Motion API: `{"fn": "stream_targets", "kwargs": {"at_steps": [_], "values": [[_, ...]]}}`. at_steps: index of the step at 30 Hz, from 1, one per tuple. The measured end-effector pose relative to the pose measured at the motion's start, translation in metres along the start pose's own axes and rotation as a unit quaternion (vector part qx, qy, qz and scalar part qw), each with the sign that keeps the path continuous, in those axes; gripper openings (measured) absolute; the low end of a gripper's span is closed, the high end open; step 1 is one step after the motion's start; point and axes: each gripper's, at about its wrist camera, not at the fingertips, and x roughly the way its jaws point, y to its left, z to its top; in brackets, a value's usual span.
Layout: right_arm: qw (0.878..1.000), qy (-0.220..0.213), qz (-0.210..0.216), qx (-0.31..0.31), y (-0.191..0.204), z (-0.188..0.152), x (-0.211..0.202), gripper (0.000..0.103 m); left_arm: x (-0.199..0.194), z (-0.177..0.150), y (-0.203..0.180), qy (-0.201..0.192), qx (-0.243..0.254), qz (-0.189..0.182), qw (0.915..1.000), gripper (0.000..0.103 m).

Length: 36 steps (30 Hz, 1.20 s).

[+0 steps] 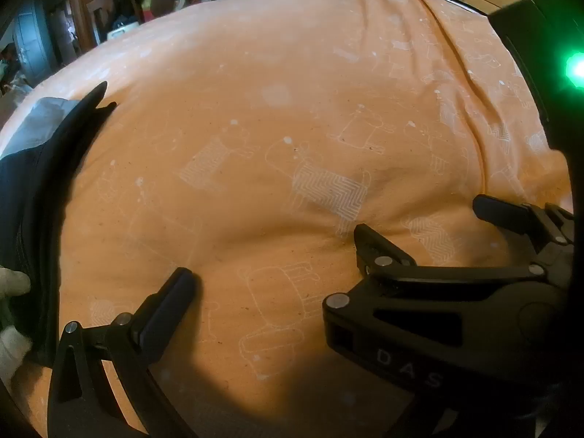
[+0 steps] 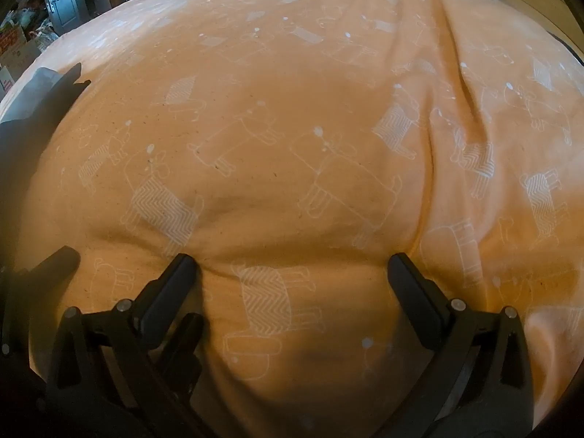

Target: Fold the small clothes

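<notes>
Far left of both tools lies the garment [image 1: 40, 182], dark with a grey patch, on the sheet [image 1: 255, 109]. Left tool [image 1: 273, 255] and right tool [image 2: 292, 266] hover spread, empty. Closing here risks pinching sheet, not garment.

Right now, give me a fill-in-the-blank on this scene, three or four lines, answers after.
1. The bedsheet is ___ with white animal outlines.
2. The right gripper hovers over the bedsheet with its jaws ___ and nothing between them.
3. The dark garment lies at the ___ edge of the left wrist view.
4. The small light at the right edge of that view glows ___.

Missing words: orange; open; left; green
</notes>
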Motion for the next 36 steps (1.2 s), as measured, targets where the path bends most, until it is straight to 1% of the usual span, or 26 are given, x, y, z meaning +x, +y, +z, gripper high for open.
{"fn": "stream_targets", "kwargs": {"at_steps": [10, 12, 23, 26, 36], "values": [[1.000, 0.000, 0.000, -0.001, 0.0051, 0.0046, 0.0024, 0.103, -0.0008, 0.0008, 0.0000, 0.001, 0.000, -0.001, 1.0000, 0.103], [1.000, -0.001, 0.000, 0.001, -0.0006, -0.0010, -0.0005, 0.103, -0.0008, 0.0008, -0.0002, 0.001, 0.000, -0.001, 1.0000, 0.103], [1.000, 0.000, 0.001, 0.000, 0.0002, -0.0001, -0.0001, 0.103, -0.0013, 0.0009, -0.0010, 0.002, -0.001, -0.001, 1.0000, 0.103], [1.000, 0.000, 0.001, 0.000, 0.0080, 0.0018, 0.0001, 0.103, -0.0015, 0.0009, -0.0011, 0.002, -0.001, -0.001, 1.0000, 0.103], [1.000, -0.002, 0.001, -0.001, 0.0080, 0.0020, 0.0000, 0.103, -0.0018, 0.0009, -0.0018, 0.002, -0.001, -0.002, 1.0000, 0.103]]}}
